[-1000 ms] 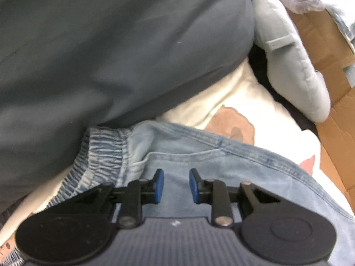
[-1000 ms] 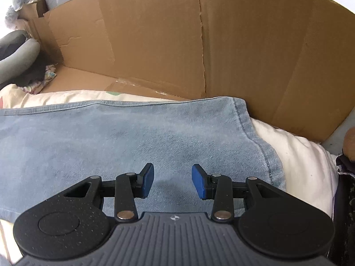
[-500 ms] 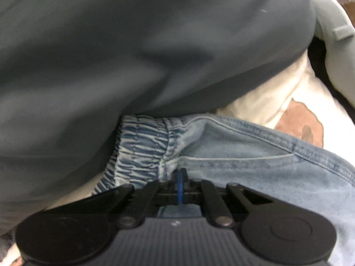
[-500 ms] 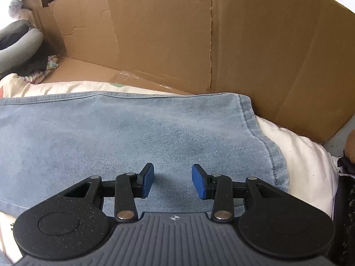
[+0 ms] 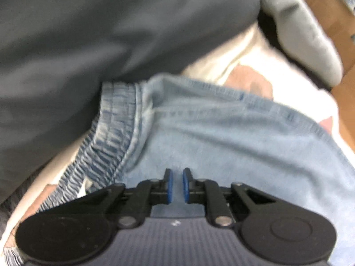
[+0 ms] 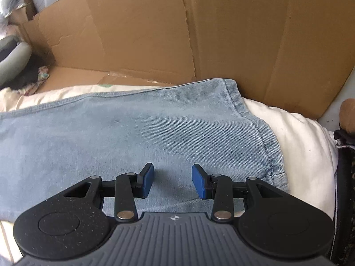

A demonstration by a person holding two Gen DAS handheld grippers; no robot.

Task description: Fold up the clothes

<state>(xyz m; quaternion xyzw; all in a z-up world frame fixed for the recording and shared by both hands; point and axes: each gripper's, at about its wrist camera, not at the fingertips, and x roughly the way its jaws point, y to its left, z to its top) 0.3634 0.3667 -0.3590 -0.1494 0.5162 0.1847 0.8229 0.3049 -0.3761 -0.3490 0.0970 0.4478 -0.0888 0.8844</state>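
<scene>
The left gripper (image 5: pixel 176 185) is opening a crack over soft blue jeans (image 5: pixel 221 146), holding nothing. The right gripper (image 6: pixel 172 182) sits half open, empty; stiff brown cardboard (image 6: pixel 155 33) fills the top

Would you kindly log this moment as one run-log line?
left gripper: opening, nothing between pads, over jeans waistband end | right gripper: open, over jeans hem end | fold: not started

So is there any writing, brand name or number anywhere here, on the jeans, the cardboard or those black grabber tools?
None can be read.
jeans: no label or tag showing.
cardboard: plain, no print.
right gripper: only a small round emblem on its grey body, no letters.
left gripper: a tiny white mark, too blurred to read.
</scene>
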